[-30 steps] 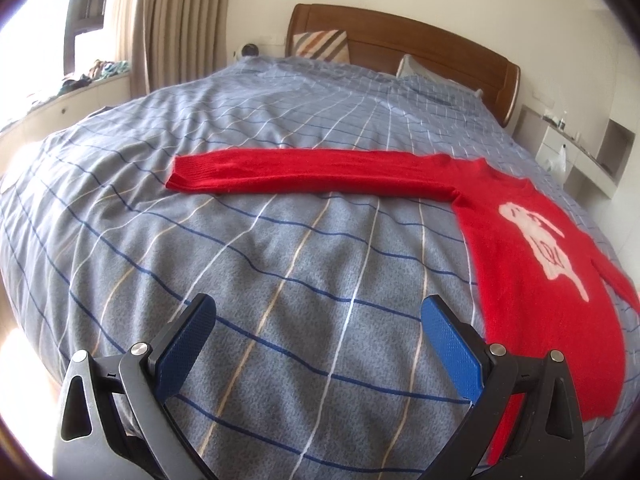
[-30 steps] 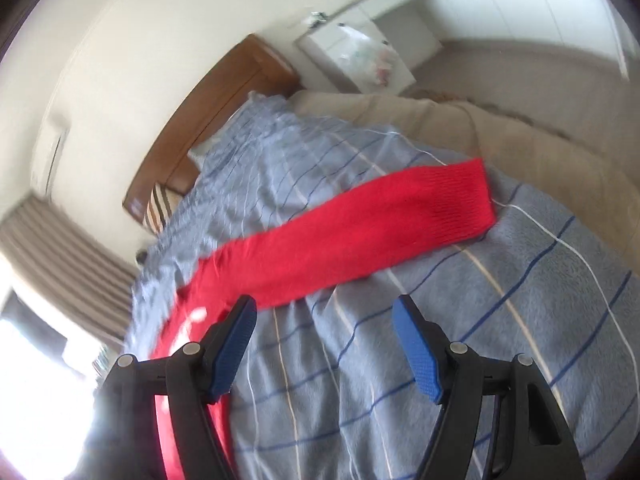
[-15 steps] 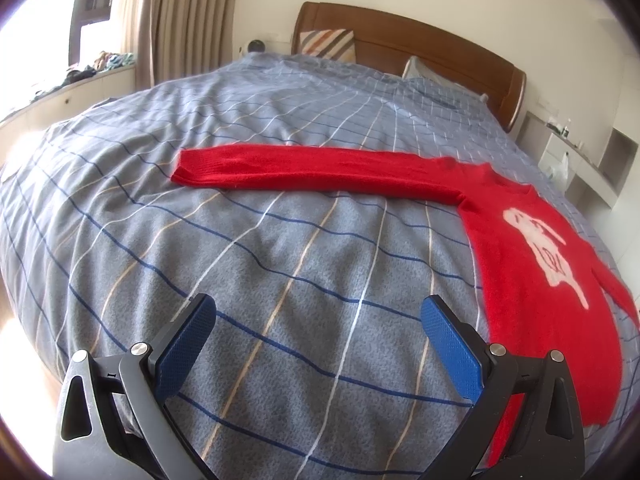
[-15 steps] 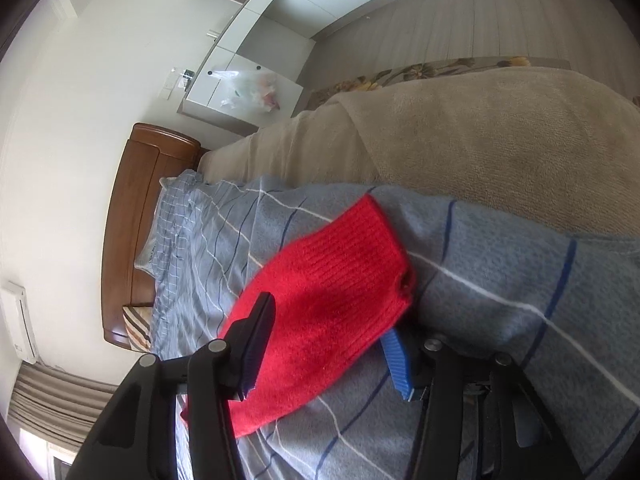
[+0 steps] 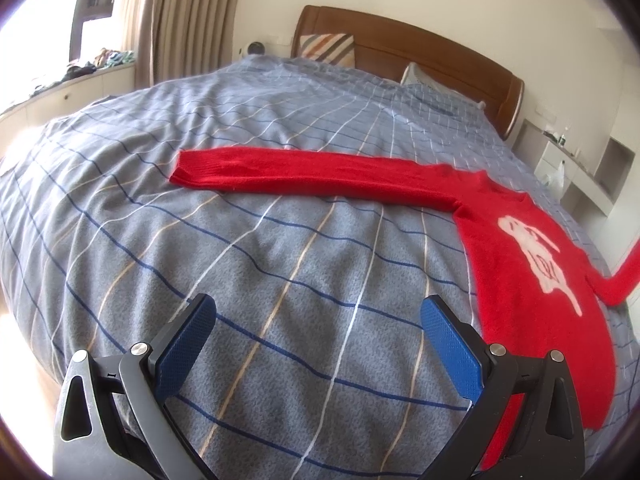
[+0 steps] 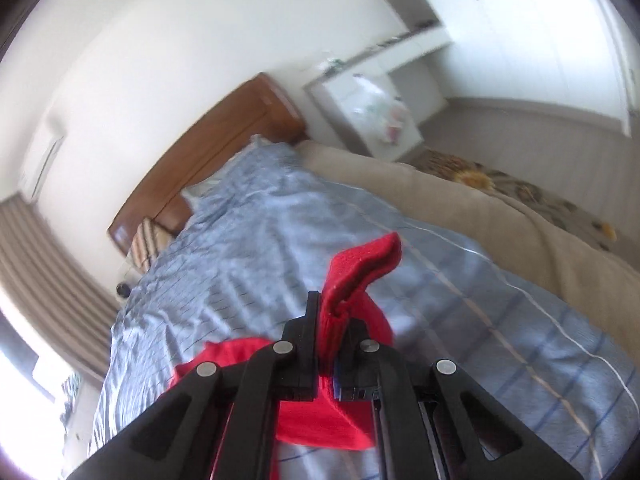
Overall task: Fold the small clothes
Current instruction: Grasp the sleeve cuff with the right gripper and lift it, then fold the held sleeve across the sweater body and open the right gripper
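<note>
A red sweater (image 5: 528,264) with a white print lies flat on the blue-grey checked bedspread (image 5: 280,264). Its left sleeve (image 5: 304,172) stretches out straight across the bed. My left gripper (image 5: 320,328) is open and empty, hovering over bare bedspread well short of that sleeve. My right gripper (image 6: 334,316) is shut on the cuff of the right sleeve (image 6: 360,268) and holds it lifted off the bed; the lifted sleeve also shows in the left wrist view (image 5: 624,276) at the far right edge.
A wooden headboard (image 5: 420,44) and pillows (image 5: 326,49) are at the far end. A beige blanket (image 6: 480,204) lies along the bed's right side. A white side cabinet (image 6: 368,116) stands beyond it. Curtains (image 5: 184,20) and a window ledge are at left.
My right gripper has closed on the right sleeve cuff and raised it off the bed. My left gripper stays open and has drifted slightly, with the sleeve now a little farther up the view.
</note>
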`<state>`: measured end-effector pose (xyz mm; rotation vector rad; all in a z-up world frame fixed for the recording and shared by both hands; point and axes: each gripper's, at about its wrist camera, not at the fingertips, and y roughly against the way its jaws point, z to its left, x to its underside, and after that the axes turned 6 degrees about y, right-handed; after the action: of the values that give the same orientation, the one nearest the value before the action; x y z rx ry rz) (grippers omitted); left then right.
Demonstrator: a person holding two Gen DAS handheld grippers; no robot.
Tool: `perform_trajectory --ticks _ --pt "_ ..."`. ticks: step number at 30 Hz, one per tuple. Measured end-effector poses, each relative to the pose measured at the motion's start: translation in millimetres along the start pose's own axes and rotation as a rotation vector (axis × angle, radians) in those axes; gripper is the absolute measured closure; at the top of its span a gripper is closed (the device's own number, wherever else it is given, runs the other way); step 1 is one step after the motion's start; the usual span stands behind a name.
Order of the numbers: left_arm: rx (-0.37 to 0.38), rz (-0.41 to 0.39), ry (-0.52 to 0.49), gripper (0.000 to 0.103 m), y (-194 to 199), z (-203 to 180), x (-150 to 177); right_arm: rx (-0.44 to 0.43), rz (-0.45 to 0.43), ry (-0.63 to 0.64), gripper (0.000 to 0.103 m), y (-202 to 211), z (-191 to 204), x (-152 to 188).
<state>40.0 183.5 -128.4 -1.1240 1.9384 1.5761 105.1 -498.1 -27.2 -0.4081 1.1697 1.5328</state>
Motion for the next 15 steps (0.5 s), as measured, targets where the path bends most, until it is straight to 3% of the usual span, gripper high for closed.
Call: perform_trajectory --ticks 4,7,10,12,13,15 --pt "0.013 -0.002 0.023 0.001 1 5 -2 -0.145 0.039 0.245 0.098 -27 132 18" --pt "0.021 -0.007 0.045 0.001 1 10 -3 -0.203 0.096 0.372 0.098 -58 210 61" --pt "0.027 -0.005 0.061 0.001 1 13 -4 -0.221 0.188 0.463 0.095 -97 263 114" --pt "0.029 -0.005 0.071 0.001 0 15 -5 -0.231 0.315 0.502 0.059 -127 284 156" --pt "0.03 -0.006 0.076 0.001 1 16 -5 -0.249 0.382 0.501 0.032 -138 288 176" --pt "0.031 -0.009 0.083 0.001 1 17 -5 -0.302 0.433 0.466 0.031 -140 286 206"
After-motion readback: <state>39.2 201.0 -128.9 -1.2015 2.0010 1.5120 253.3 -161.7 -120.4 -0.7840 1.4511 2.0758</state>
